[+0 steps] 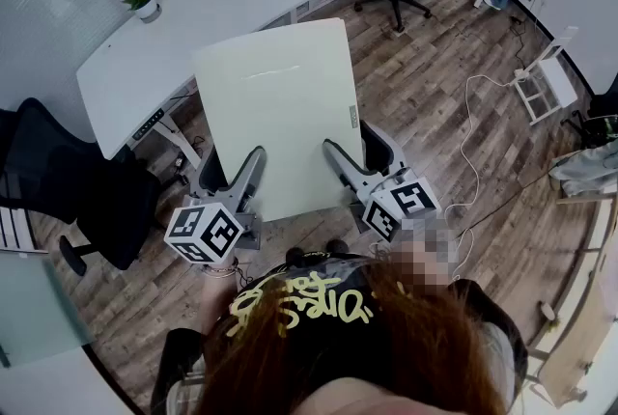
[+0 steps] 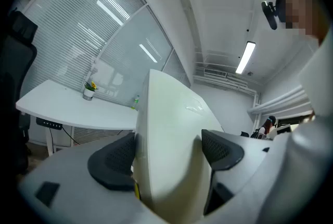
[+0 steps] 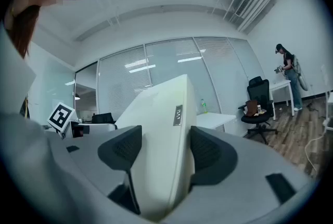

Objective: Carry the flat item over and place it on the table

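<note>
Left gripper (image 1: 232, 169) at 7 o'clock, right gripper (image 1: 355, 152) at 5 o'clock, both clamp white panel (image 1: 275, 99); table (image 1: 217, 3) at 11 o'clock.

Bright, even light from ceiling strips (image 2: 245, 57); fisheye bending and dark corners.

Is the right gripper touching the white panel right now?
Touching. The right gripper view shows both pads of the right gripper pressed against the panel, one each side.
</note>
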